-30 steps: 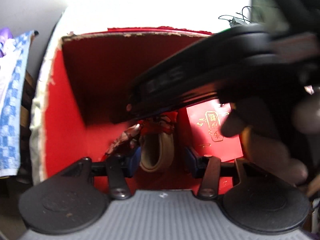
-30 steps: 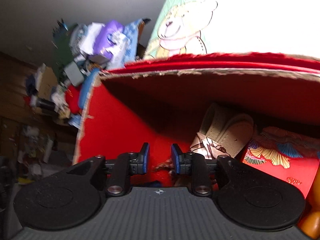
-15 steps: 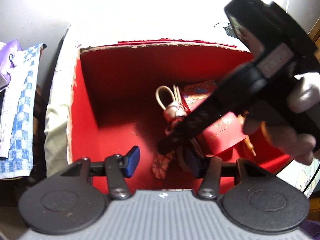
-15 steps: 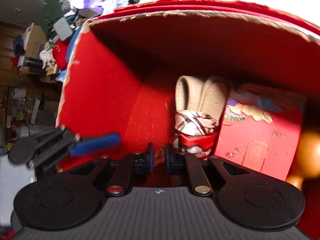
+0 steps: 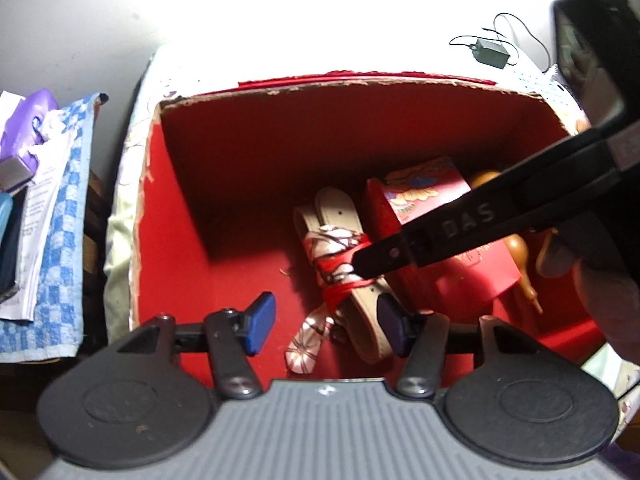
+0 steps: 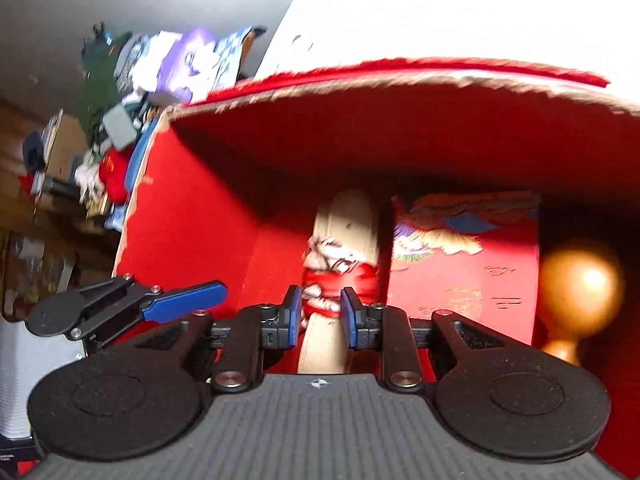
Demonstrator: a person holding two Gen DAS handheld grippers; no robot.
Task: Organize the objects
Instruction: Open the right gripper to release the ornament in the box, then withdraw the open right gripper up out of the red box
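A stack of cloths (image 5: 48, 216) and papers sits outside the red box's (image 5: 256, 160) left wall, well apart from the work. Inside, the box floor's left half is bare. The left gripper (image 5: 324, 326) hangs over the near rim with its blue pads wide apart and nothing between them, likely standing clear to leave room for the other tool. Right of centre lies the belt (image 5: 340, 216), rolled flat and bound with a patterned scarf (image 5: 340, 256), tucked just beside a red packet (image 5: 448, 240) that leans toward the right wall; a brown gourd (image 6: 580, 280) stands beyond it, so the goods are packed to one side. The right gripper (image 6: 320, 312) reaches in from the right, its pads part-open astride the belt's wrapped middle, not yet pinching it, judging from the gaps each side.
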